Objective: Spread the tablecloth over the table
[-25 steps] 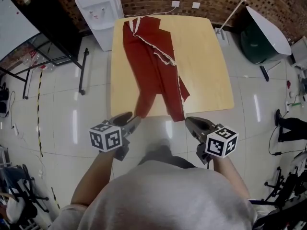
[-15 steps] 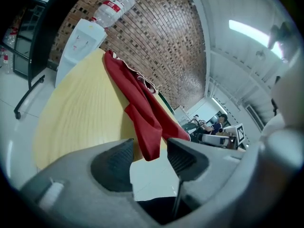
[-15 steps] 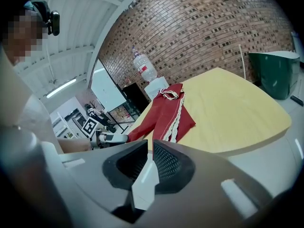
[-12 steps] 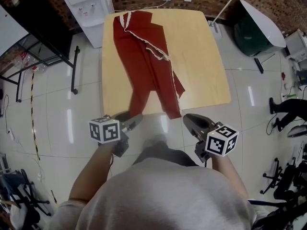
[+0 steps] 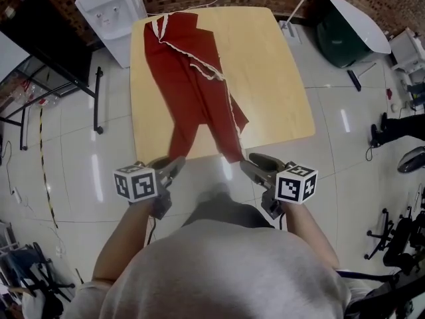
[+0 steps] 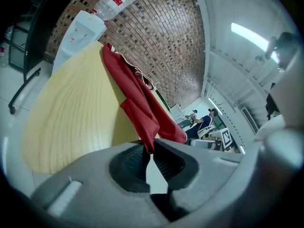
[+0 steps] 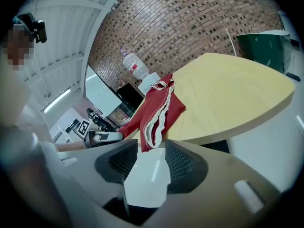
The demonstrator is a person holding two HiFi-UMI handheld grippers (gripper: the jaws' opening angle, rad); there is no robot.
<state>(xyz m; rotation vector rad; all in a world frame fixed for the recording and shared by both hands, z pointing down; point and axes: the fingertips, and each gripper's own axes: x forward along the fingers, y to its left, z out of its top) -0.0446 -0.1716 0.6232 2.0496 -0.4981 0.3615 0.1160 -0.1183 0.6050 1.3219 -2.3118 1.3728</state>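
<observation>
A red tablecloth (image 5: 189,78) with white trim lies bunched in a long strip on the yellow wooden table (image 5: 272,78), running from the far left corner to the near edge. Two of its ends hang over that edge. My left gripper (image 5: 176,167) has just been closing, and its jaws are shut on the left end (image 6: 142,113). My right gripper (image 5: 251,165) has just been opening. It stands wide open, with the trimmed right end (image 7: 154,113) hanging at its jaw tips, apart from both pads.
A white water dispenser (image 5: 109,8) stands at the table's far left corner, against the brick wall. A black rack (image 5: 40,65) is on the left. A green bin and a white reflector (image 5: 352,25) are on the far right. Glossy tiled floor surrounds the table.
Both grippers have come in closer to the cloth ends at the near table edge. The left jaws, apart before, have come together on the left end.
</observation>
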